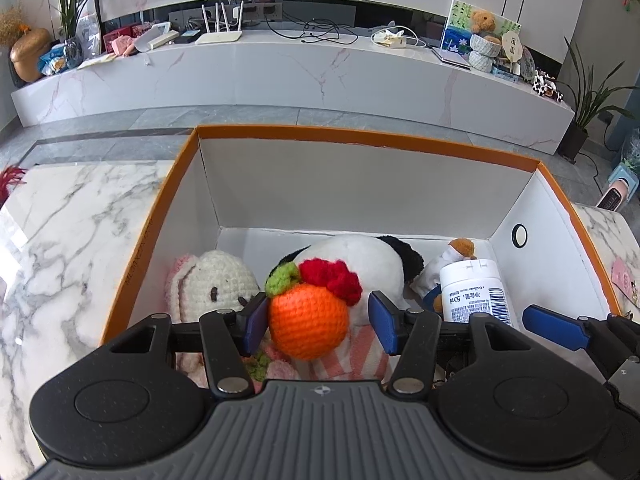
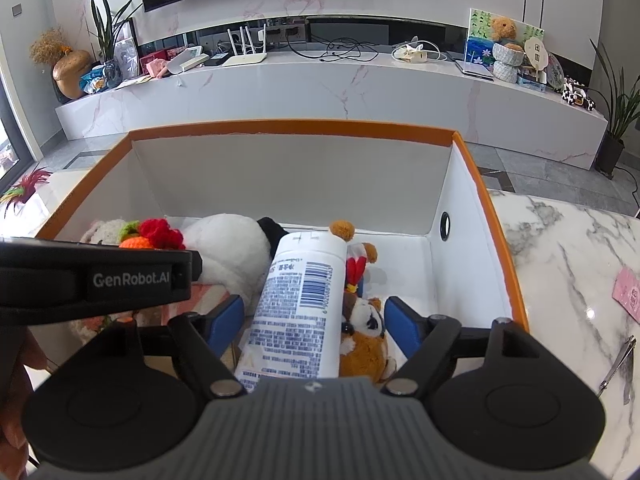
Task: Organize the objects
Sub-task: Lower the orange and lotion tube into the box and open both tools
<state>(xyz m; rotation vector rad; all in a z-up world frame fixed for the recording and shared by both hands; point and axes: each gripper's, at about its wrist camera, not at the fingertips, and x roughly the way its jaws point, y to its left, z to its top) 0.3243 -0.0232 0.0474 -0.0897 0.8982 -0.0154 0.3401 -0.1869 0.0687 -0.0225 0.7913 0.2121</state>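
An orange-rimmed white box (image 1: 360, 138) (image 2: 288, 126) stands on the marble table. Inside lie a cream crochet bunny (image 1: 218, 282), a black-and-white plush (image 1: 372, 260) (image 2: 232, 248), a brown-and-white plush dog (image 2: 366, 340) and a white bottle (image 1: 476, 296) (image 2: 300, 304). My left gripper (image 1: 318, 322) is open over the box; a crochet orange (image 1: 308, 320) with green leaf and red flower sits between its jaws, touching the left pad (image 1: 256, 322), apart from the right. My right gripper (image 2: 314, 326) is open around the bottle and dog, pads (image 2: 404, 326) clear of both.
Marble table (image 1: 76, 232) (image 2: 568, 264) spreads either side of the box. A pink card (image 2: 630, 292) and metal clippers (image 2: 616, 364) lie on the right. The left gripper's body (image 2: 96, 276) crosses the right wrist view. A TV bench (image 1: 280, 68) stands behind.
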